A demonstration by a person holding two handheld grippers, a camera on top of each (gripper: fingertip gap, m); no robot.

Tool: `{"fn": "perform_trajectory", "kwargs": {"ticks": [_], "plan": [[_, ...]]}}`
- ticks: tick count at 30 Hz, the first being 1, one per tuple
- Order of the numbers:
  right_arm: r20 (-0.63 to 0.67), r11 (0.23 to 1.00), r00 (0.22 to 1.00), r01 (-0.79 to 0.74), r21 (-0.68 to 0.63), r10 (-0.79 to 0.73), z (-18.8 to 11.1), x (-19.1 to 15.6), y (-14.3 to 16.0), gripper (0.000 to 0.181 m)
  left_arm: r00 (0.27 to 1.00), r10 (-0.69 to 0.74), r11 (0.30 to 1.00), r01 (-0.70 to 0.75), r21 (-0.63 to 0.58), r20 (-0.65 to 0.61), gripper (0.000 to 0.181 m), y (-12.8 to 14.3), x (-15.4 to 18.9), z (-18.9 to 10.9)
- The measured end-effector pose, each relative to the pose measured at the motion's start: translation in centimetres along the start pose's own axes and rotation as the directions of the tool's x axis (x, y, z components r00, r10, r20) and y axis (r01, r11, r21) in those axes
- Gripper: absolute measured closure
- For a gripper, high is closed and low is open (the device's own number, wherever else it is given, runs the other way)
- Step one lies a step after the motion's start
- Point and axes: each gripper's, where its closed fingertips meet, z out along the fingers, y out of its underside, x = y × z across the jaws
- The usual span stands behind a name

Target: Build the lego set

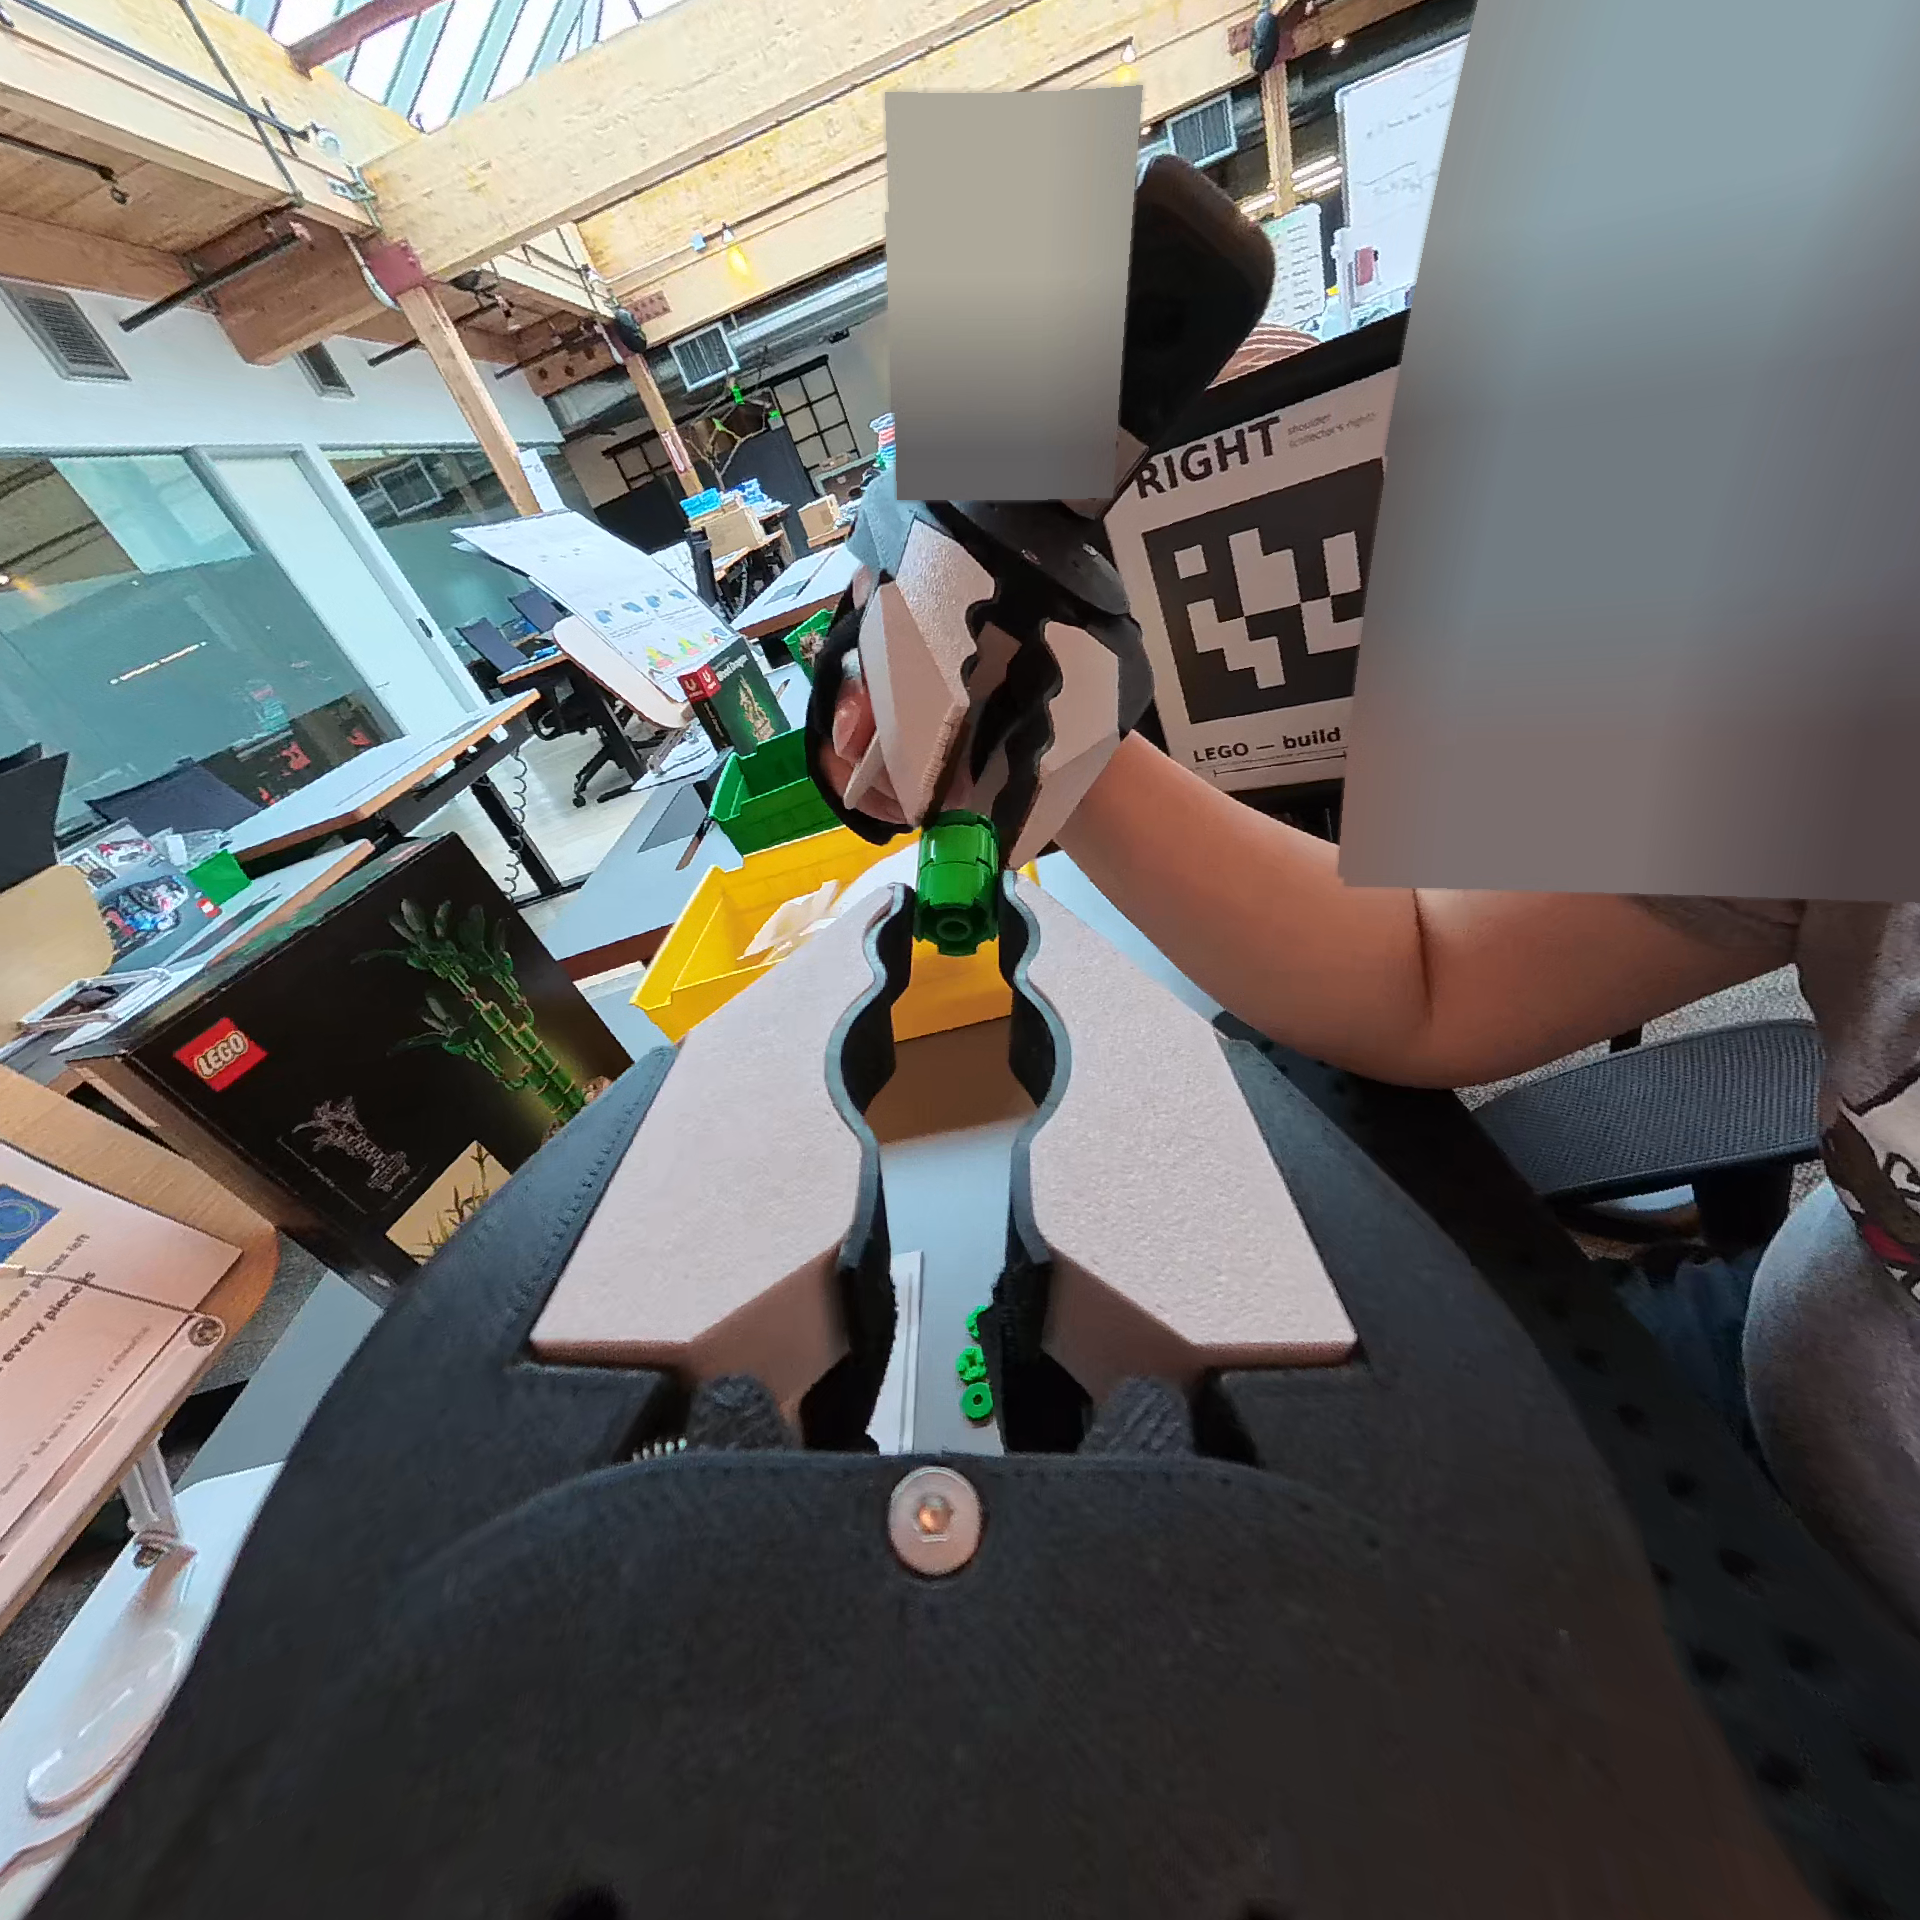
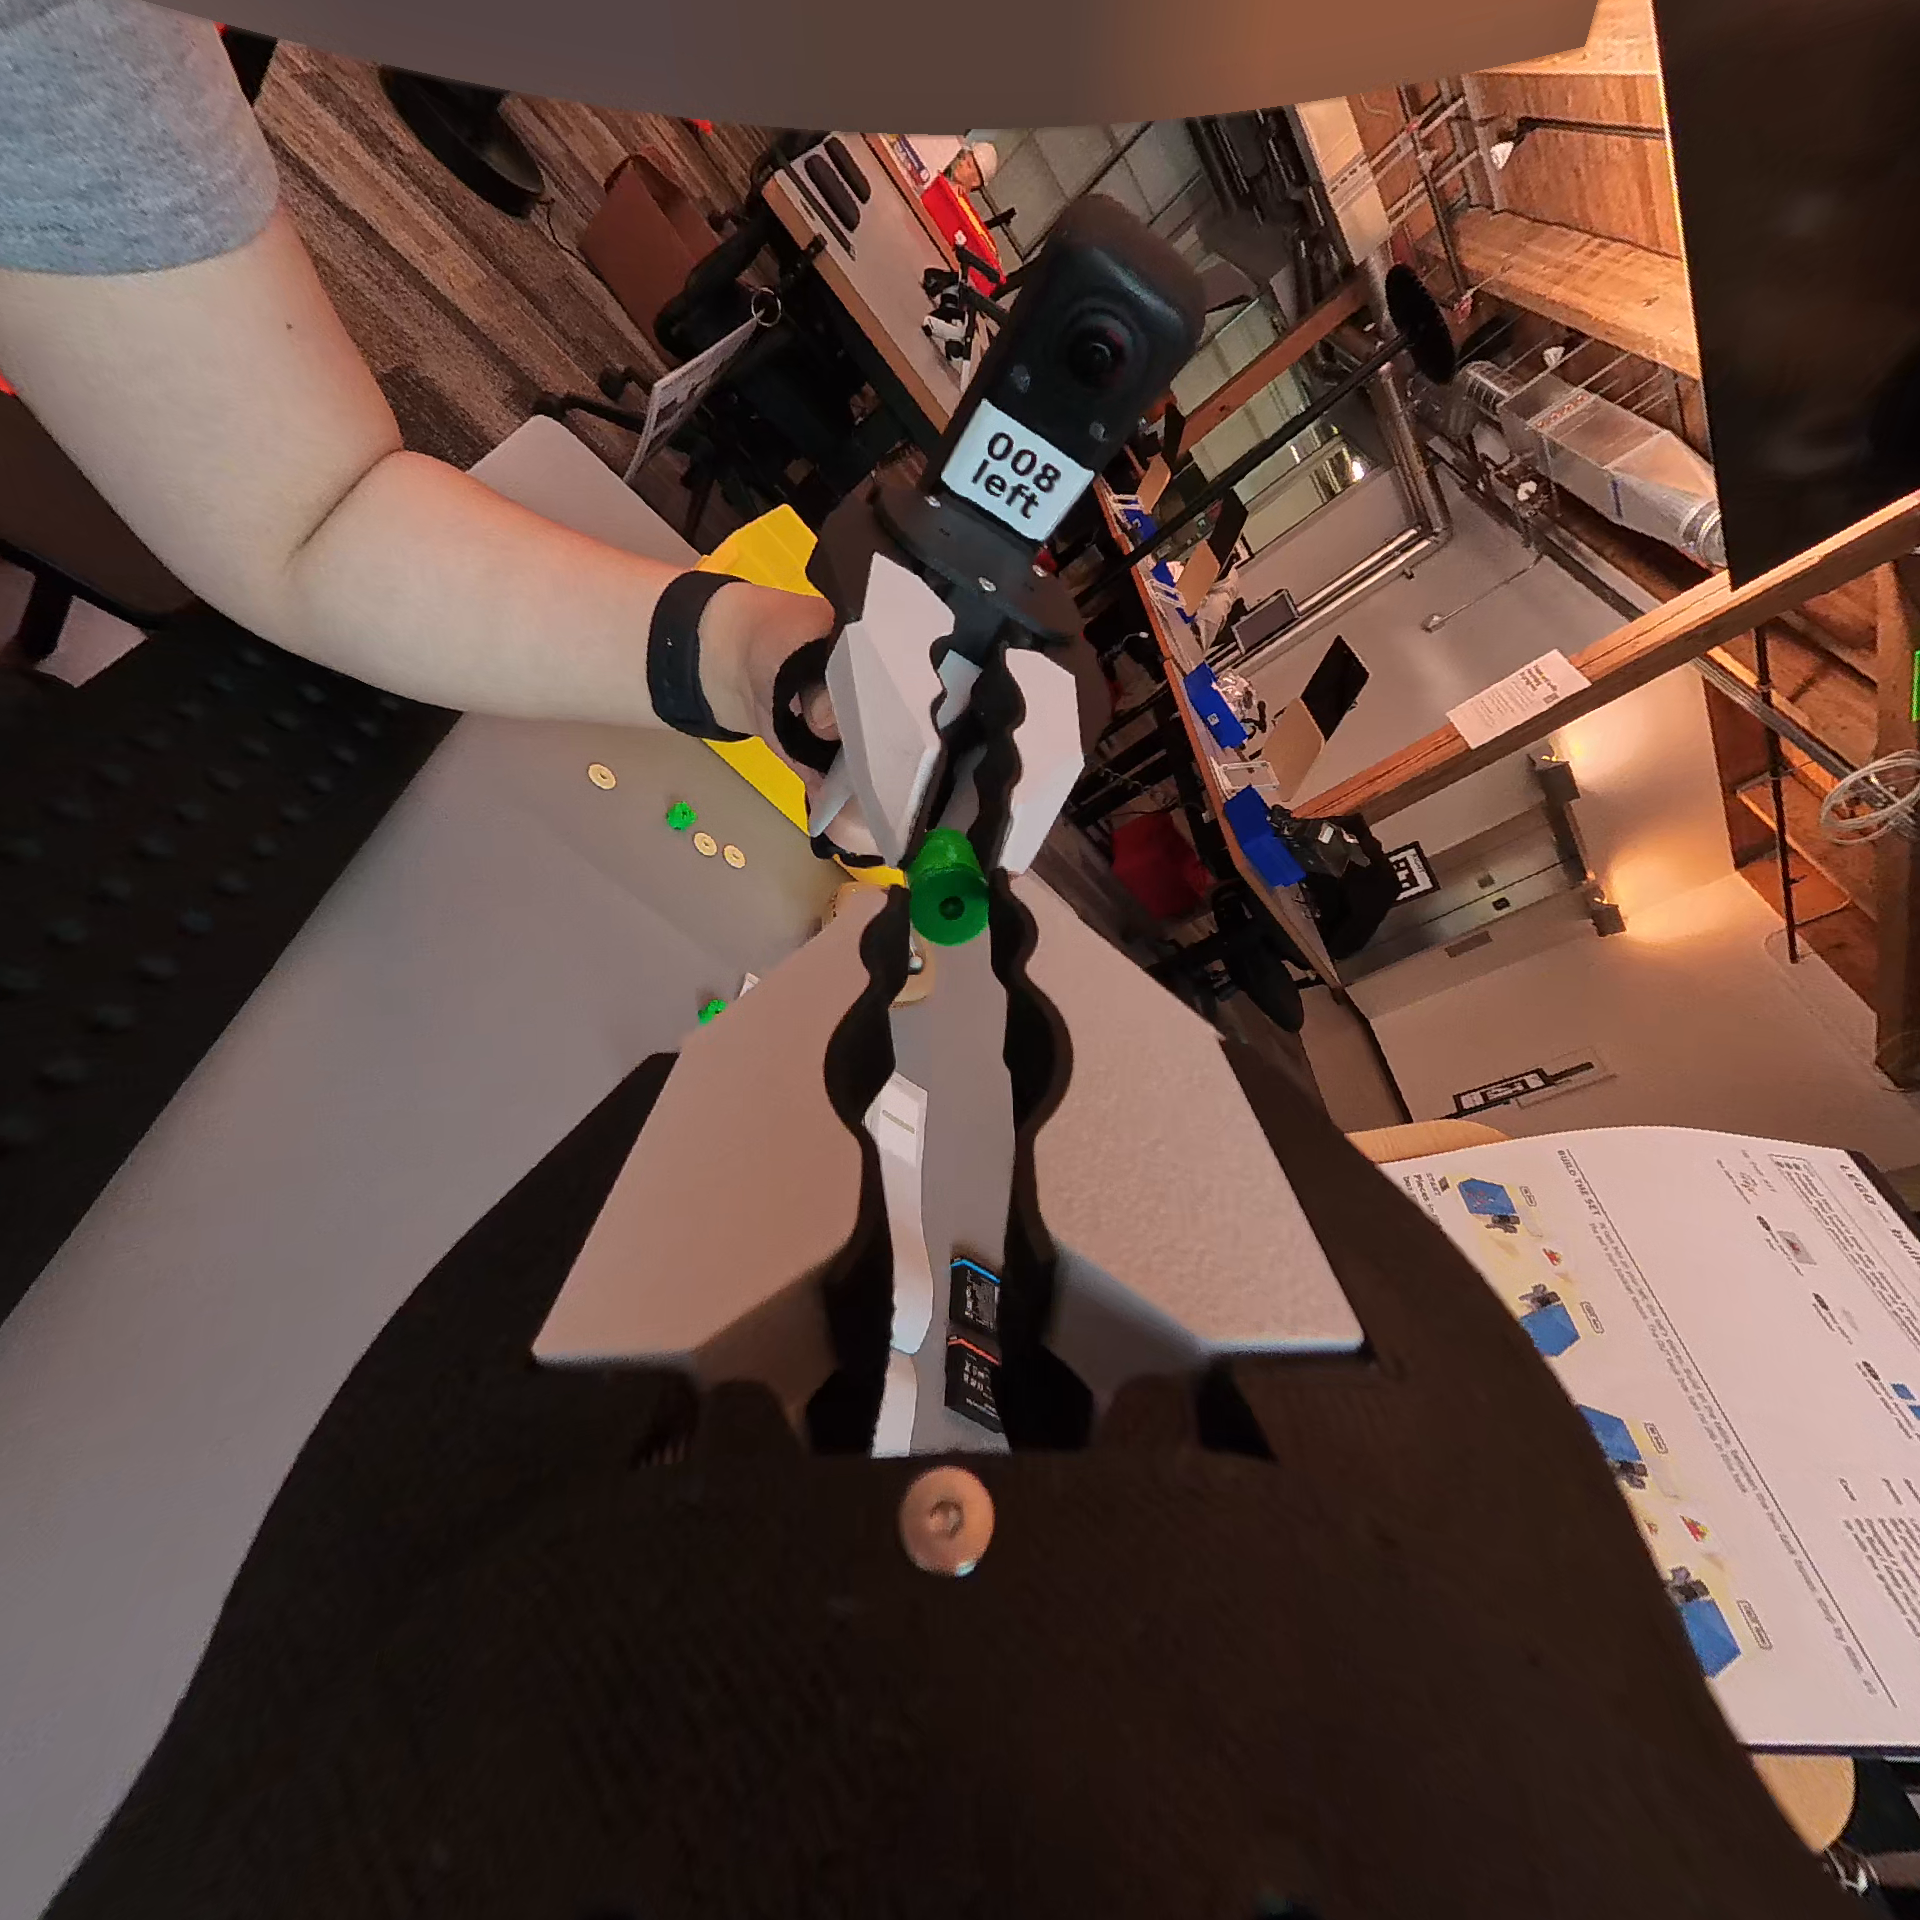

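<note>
A green round lego stack (image 1: 956, 878) hangs in the air between both grippers, above the grey table (image 2: 312, 1143). My left gripper (image 1: 954, 914) has its fingertips closed on the lower, narrower end. My right gripper (image 1: 961, 823) comes from the opposite side and grips the wider upper part. In the right wrist view the same green stack (image 2: 945, 888) sits between my right gripper's tips (image 2: 943, 906), with my left gripper (image 2: 940, 844) closed on its far end. The two grippers meet tip to tip. Whether the stack is one piece or two is hidden by the fingers.
A yellow bin (image 1: 727, 935) and a green bin (image 1: 769, 800) stand behind the grippers. A black lego box (image 1: 395, 1039) is at the left. Small green pieces (image 2: 681, 816) and tan round pieces (image 2: 717, 847) lie on the table. An instruction sheet (image 2: 1714, 1403) lies at the right. Only a small space, under 4 cm, lies between the two pairs of fingers.
</note>
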Motion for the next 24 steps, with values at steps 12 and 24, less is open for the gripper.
{"fn": "perform_trajectory", "kwargs": {"ticks": [12,24], "plan": [[-0.046,0.997,0.997,-0.063,-0.049,0.061,0.2,0.9,0.7,0.167,0.996,0.016,1.0,-0.015,-0.01,0.086,0.169,-0.2,-1.1,0.0],[-0.108,0.991,0.992,-0.084,-0.103,0.073,0.8,1.9,1.5,0.167,0.986,0.032,0.999,-0.03,-0.017,0.162,0.169,0.0,-2.4,-0.3]]}}
